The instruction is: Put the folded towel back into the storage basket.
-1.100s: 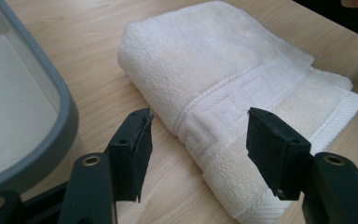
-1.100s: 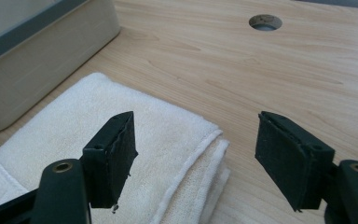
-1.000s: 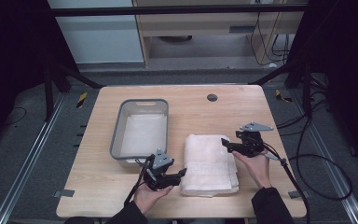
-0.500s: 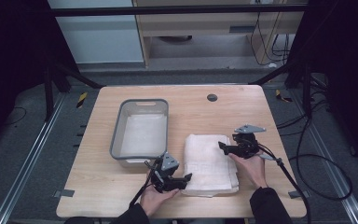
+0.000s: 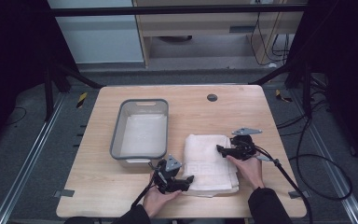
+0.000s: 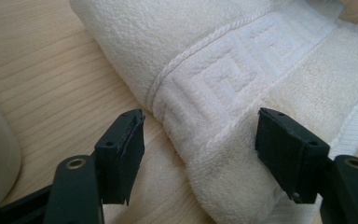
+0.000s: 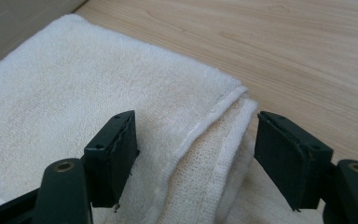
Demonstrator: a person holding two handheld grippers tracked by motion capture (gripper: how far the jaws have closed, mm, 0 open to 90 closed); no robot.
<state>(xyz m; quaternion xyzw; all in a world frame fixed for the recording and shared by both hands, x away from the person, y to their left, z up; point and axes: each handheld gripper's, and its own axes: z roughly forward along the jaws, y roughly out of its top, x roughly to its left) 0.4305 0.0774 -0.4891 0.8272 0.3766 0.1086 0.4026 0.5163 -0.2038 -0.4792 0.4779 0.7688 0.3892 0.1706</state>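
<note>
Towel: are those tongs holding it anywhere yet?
No. Both tongs are open: the left tongs straddle a towel corner, the right tongs its layered edge.

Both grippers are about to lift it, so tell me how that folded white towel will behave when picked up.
The folded white towel looks like soft terry in stacked layers, so it will probably sag and droop between the left gripper and right gripper. The loose edges could let the folds slip open. Its looped texture should grip well, unlikely to slide out.
</note>
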